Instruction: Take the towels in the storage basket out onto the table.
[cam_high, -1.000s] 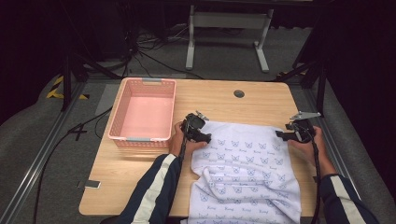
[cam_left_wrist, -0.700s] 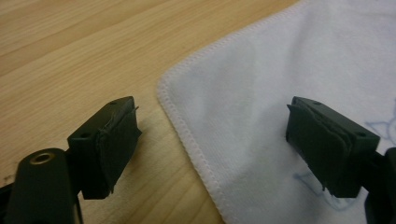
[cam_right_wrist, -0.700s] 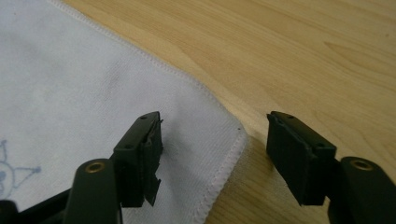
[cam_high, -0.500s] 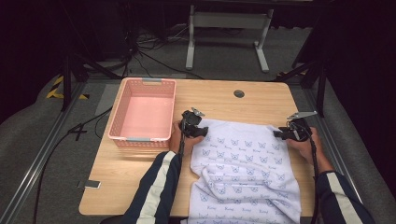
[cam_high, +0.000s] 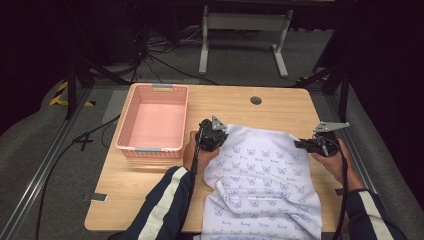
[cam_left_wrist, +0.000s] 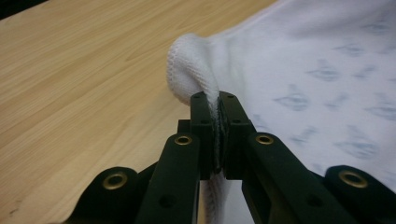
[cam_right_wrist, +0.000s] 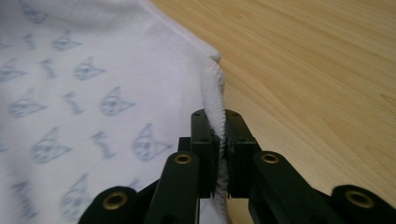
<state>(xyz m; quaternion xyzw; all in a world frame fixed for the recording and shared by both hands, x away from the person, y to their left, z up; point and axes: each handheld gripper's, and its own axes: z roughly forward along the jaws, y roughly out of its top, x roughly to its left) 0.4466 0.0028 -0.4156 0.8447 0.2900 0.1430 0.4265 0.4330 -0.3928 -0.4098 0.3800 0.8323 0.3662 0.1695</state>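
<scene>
Now both tools (cam_left_wrist: 218, 100) (cam_right_wrist: 219, 116) clamped on towel (cam_high: 262, 175) corners

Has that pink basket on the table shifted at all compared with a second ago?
No. The pink basket sits at the same spot by the table's left edge, while both grippers' jaws have just been closing on the cloth.

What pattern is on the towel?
White towel with small grey-blue cat faces and script, clearest in the right gripper view.
</scene>
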